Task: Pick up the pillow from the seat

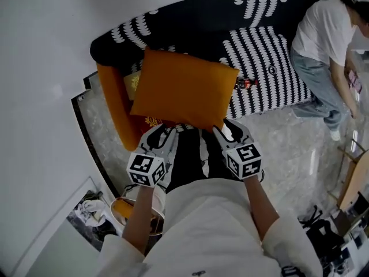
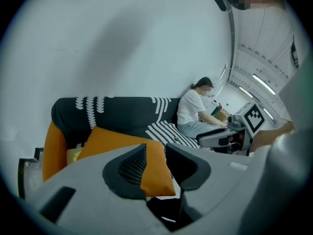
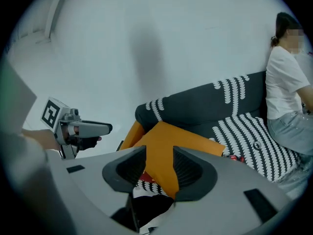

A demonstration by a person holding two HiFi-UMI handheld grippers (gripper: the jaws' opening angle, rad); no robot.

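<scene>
Left gripper (image 2: 157,158), right gripper (image 3: 159,168): jaws part spread, lower centre of head view. Nothing pinched; pillow (image 1: 184,91) near edge shows in each gap. Pillow at frame centre, tilted on sofa (image 1: 259,91) seat, left end. Judged light, soft, compressible, fabric grippy. Take near edge, one gripper per corner, deep bite.

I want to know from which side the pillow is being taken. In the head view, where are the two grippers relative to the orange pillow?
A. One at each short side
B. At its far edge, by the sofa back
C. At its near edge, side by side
C: the left gripper and the right gripper both point at the near edge of the orange pillow, side by side, and orange fabric shows between each one's jaws.
</scene>
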